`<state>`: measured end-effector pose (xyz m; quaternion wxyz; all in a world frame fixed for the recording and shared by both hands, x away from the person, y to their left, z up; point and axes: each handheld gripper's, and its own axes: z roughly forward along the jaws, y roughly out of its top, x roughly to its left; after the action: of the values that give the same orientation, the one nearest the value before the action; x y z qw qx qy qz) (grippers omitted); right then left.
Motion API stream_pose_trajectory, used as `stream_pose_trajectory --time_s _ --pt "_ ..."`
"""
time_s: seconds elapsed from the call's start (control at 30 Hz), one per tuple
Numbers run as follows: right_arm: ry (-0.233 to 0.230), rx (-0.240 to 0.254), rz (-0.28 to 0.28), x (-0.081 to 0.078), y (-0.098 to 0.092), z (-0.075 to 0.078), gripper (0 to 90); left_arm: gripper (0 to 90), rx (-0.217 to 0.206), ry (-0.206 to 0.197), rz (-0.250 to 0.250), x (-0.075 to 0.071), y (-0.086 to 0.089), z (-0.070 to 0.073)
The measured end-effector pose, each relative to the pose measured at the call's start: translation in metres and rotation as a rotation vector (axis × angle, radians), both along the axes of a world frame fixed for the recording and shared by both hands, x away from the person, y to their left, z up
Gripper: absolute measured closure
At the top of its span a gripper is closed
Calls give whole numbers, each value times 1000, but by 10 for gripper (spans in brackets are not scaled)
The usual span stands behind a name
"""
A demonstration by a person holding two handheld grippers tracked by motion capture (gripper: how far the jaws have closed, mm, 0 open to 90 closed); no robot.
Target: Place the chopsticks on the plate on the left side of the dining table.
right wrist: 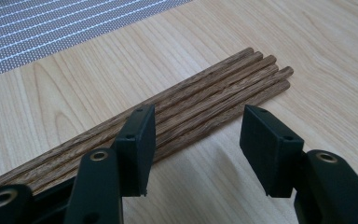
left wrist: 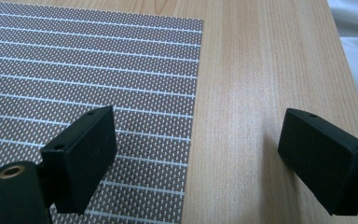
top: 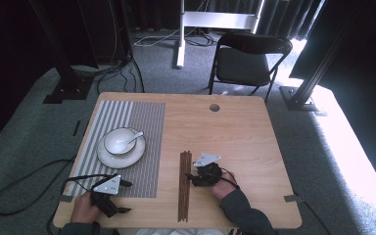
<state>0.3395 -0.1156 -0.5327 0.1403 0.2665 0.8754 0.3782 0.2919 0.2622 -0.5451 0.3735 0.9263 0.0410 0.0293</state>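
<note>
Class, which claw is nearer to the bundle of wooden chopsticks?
Right. The right claw sits open just beside the chopsticks; the left claw hovers at the placemat's near corner, farther off.

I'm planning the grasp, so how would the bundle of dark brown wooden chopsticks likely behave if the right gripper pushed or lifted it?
The dark brown wooden chopsticks look thin, stiff and probably light. They lie loose side by side on the light wooden table, so a sideways push would likely scatter or roll them. The open right gripper might catch only some, and the others may slip out.
</note>
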Motion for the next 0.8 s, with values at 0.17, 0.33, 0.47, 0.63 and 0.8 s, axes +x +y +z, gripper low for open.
stream_pose_trajectory --time_s 0.17,0.33,0.47,0.63,0.8 --pt "7 -10 6 0 1 -1 451 117 0 0 0 0 0 0" --pt "12 -20 7 1 1 -4 468 117 0 0 0 0 0 0" --pt "10 -24 6 0 2 -4 483 117 0 0 0 0 0 0" --pt "9 -37 3 1 2 -4 528 117 0 0 0 0 0 0" --pt "10 -48 0 1 1 -5 579 117 0 0 0 0 0 0"
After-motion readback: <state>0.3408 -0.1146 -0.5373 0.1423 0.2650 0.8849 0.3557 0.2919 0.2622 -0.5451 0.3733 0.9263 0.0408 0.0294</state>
